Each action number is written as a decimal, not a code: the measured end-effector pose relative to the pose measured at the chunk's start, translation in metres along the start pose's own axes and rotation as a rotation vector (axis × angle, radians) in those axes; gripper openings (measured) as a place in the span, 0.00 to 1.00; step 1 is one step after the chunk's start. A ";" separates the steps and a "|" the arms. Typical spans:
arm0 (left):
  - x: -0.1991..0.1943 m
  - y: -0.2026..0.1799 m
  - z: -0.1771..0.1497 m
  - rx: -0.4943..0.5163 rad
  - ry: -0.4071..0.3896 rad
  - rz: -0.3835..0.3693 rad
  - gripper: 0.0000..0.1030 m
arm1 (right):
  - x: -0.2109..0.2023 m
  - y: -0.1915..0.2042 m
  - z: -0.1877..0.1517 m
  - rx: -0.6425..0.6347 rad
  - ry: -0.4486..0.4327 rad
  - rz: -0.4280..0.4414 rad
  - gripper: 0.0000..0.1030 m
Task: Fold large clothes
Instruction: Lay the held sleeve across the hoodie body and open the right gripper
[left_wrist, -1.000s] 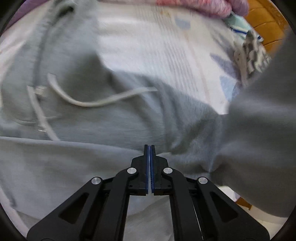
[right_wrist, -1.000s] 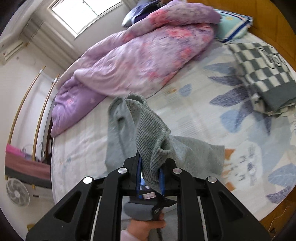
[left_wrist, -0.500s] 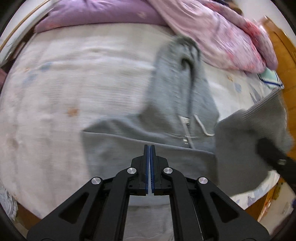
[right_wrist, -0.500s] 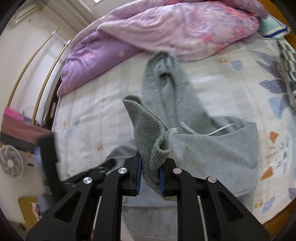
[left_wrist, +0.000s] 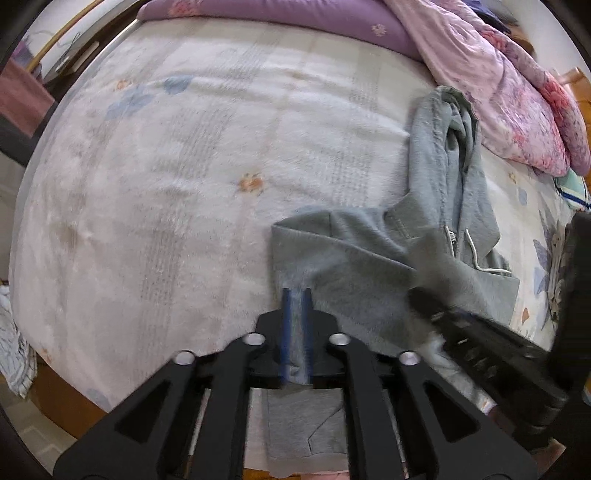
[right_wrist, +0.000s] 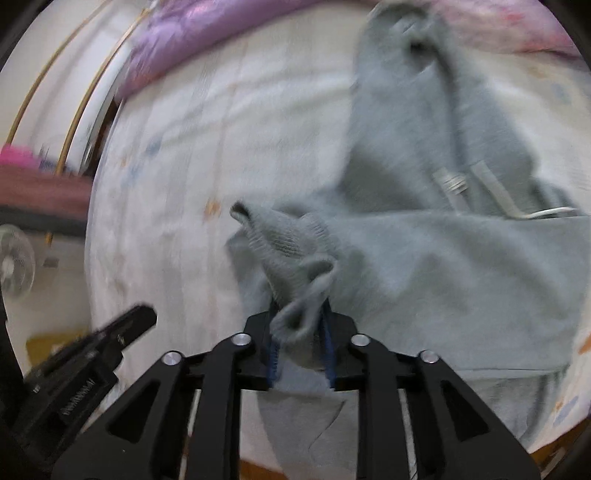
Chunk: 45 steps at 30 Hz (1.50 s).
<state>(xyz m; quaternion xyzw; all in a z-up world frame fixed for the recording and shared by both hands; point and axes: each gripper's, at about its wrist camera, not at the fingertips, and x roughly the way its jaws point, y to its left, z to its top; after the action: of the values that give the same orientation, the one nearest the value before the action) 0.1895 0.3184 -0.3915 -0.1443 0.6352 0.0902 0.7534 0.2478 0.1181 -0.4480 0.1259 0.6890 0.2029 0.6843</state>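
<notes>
Left wrist view: grey hoodie (left_wrist: 436, 236) lies on the white bedspread (left_wrist: 184, 166), hood towards the purple quilt (left_wrist: 498, 74). The left gripper (left_wrist: 295, 306) hangs above its folded edge, fingers opening, a narrow gap and nothing pinched. Right wrist view, blurred: the right gripper (right_wrist: 299, 332) has fingers parting around the ribbed cuff (right_wrist: 291, 258), which sits loosely between them over the hoodie's body.
</notes>
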 end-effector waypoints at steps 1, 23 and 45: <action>0.002 0.002 -0.001 -0.010 0.002 0.000 0.34 | 0.000 -0.003 -0.001 0.026 0.001 0.021 0.58; 0.179 -0.005 -0.036 -0.390 0.300 -0.277 0.14 | -0.091 -0.256 -0.078 0.476 -0.013 -0.334 0.79; 0.093 -0.051 -0.051 0.120 0.148 0.282 0.60 | -0.052 -0.319 -0.086 0.472 0.097 -0.643 0.04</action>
<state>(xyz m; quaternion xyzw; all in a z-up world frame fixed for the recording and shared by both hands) 0.1744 0.2489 -0.4860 -0.0148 0.7072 0.1460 0.6916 0.1969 -0.1975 -0.5477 0.0478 0.7524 -0.1797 0.6319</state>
